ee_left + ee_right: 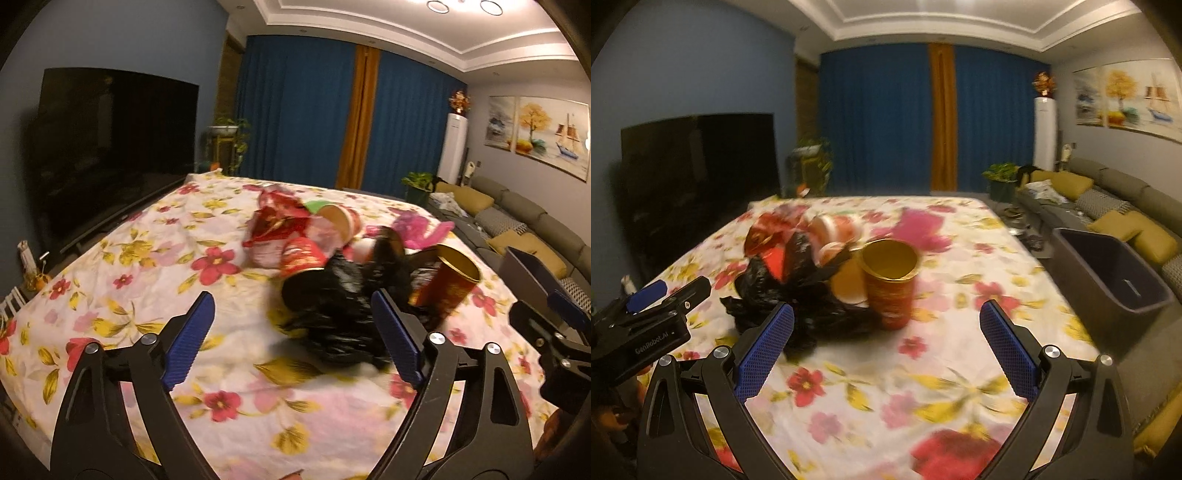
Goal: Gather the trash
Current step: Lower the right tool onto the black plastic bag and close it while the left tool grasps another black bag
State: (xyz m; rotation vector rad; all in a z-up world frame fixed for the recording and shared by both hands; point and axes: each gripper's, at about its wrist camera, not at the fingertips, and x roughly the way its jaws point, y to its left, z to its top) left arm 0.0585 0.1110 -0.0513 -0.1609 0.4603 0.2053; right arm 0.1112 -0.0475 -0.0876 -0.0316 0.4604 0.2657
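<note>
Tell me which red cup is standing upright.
The red gold-rimmed cup beside the black bag, nearest the right gripper; the other cups behind lie tipped over.

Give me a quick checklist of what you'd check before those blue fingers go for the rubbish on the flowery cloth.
1. Left gripper fingers apart and empty: ok.
2. Right gripper fingers apart and empty: ok.
3. Red tube standing upright with its open end up, ahead of the right gripper: ok.
4. Black plastic bag clear of other rubbish: not ok; it lies against the tube and red wrappers.
5. Dark bin open and beside the table's right edge: ok.
6. Sharp enough view to aim: not ok; both pictures are blurred.
</note>
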